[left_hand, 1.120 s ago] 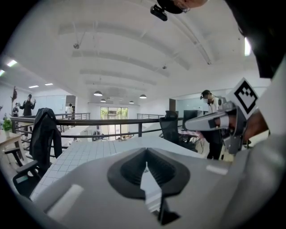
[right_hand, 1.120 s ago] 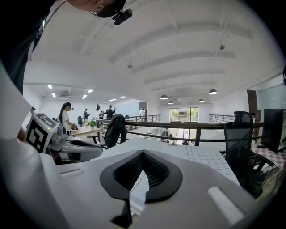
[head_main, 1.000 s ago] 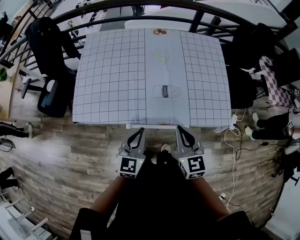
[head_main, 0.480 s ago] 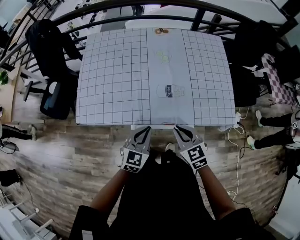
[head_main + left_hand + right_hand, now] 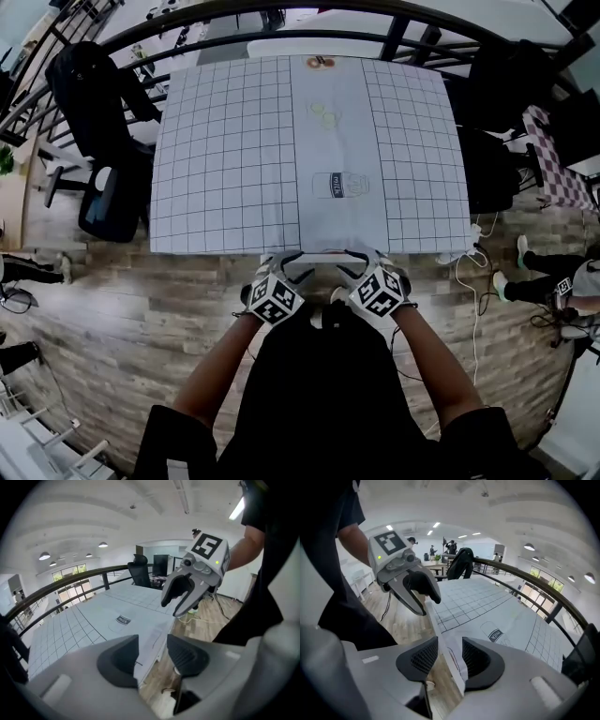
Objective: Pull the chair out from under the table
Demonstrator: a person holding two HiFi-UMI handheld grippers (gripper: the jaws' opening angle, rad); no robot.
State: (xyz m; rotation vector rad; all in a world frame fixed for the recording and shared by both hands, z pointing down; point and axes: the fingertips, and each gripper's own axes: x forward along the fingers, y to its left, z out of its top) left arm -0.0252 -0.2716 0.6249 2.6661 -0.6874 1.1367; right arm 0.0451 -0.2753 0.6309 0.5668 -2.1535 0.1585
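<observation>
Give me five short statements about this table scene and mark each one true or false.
1. A white tablecloth with a dark grid pattern is spread out here. True.
2. A real milk carton stands on it. False: the milk carton outline is only a flat print on the cloth.
3. A black office chair stands left of the cloth in the head view. True.
4. The floor is grey carpet. False: it is a wood-look plank floor.
5. Both grippers hover over the cloth's middle. False: the left gripper and right gripper are at its near edge, jaws opening, with that white edge in line between each pair.
</observation>
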